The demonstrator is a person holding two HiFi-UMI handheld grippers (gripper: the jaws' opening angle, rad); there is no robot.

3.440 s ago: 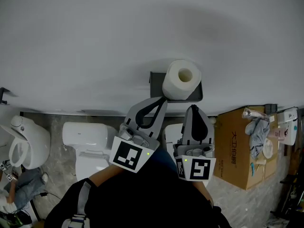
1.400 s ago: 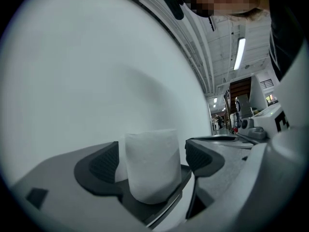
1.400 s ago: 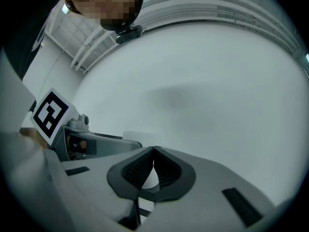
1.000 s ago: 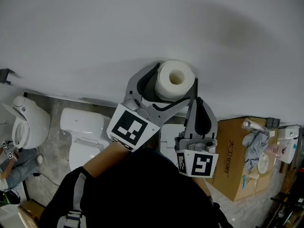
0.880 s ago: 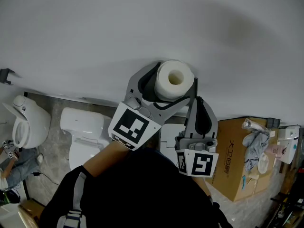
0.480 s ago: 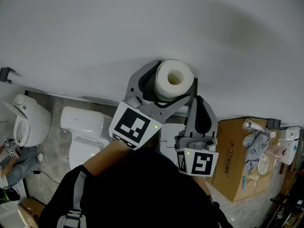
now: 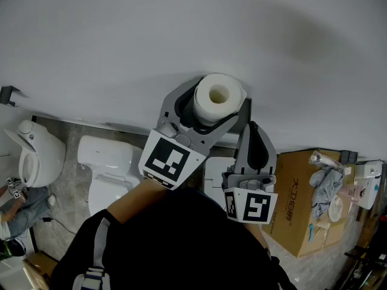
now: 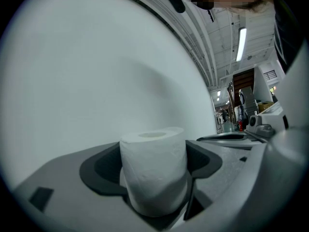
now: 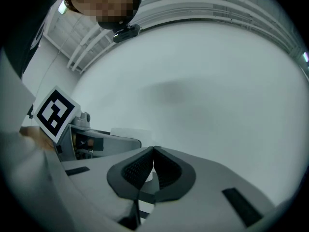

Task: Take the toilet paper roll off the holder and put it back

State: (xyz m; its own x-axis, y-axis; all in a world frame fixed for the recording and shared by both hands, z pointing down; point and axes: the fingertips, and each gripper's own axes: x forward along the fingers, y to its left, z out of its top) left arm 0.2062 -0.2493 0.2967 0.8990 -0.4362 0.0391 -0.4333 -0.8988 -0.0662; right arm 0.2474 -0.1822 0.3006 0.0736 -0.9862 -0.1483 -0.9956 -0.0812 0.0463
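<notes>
**Head view.** The toilet paper roll (image 7: 216, 95) sits high in front of the white wall (image 7: 151, 29), with its core hole facing the camera. The left gripper (image 7: 221, 93) brackets it, one jaw on each side of the roll. The right gripper (image 7: 250, 127) is just below and to the right of the roll, tips pointing up toward it. Whether it touches the roll cannot be told from here. A cardboard box (image 7: 302, 189) stands on the floor at the right.

**Left gripper view.** The roll (image 8: 153, 173) stands upright between the jaws of the left gripper (image 8: 153, 163). The jaws are closing, and both dark pads (image 8: 104, 170) already lie against the roll's sides. This is a clamped grip on the roll. The wall fills the background.

**Right gripper view.** The jaws of the right gripper (image 9: 153, 150) are clenched, ribbed pads meeting at the tips with nothing held between them. The left gripper's marker cube (image 9: 55, 112) shows at the left, and the wall lies beyond.
</notes>
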